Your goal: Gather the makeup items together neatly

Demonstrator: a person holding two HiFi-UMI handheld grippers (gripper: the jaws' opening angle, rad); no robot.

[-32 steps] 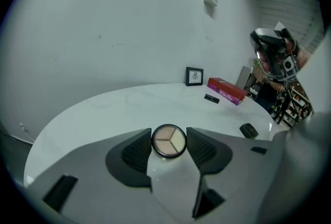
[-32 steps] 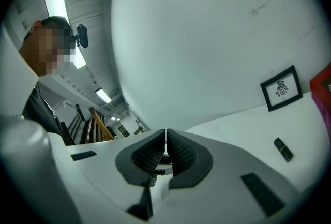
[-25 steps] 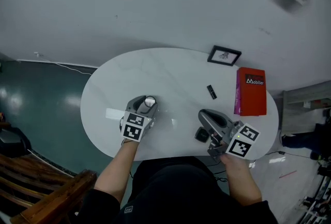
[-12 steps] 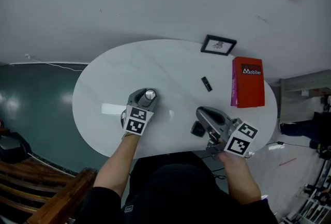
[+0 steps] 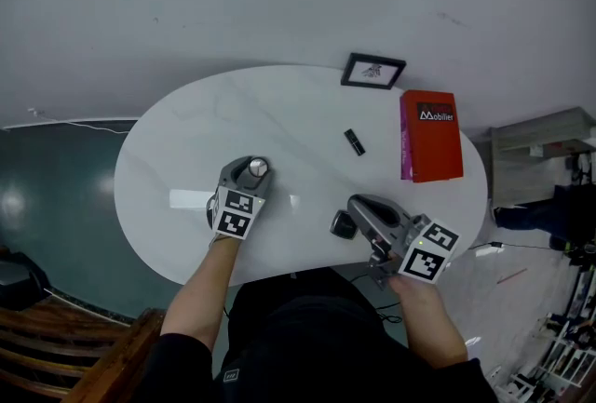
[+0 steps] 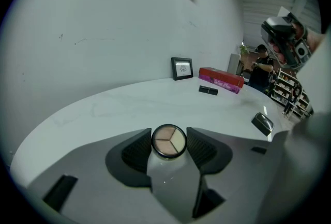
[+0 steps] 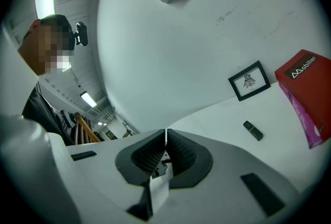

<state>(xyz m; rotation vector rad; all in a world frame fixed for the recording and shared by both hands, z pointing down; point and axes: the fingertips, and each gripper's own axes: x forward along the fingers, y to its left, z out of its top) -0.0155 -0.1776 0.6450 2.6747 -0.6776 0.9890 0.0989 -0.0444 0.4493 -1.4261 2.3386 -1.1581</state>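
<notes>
left gripper point(image 5: 244, 182) holds a round three-shade compact point(image 6: 168, 141); right gripper point(image 7: 165, 153) closed on nothing.
compact sits face up between the left fingers point(image 6: 138, 151), both pads against its rim, over the near-left counter point(image 5: 186, 131); cannot tell if it touches down. best move, judged: keep it level, carry it toward the black lipstick tube point(image 5: 354, 141) and the small dark case point(image 5: 342, 224) just beside the right fingers, seat the base flat before letting go. the tube lies well apart, near the red box point(image 5: 430, 136).
</notes>
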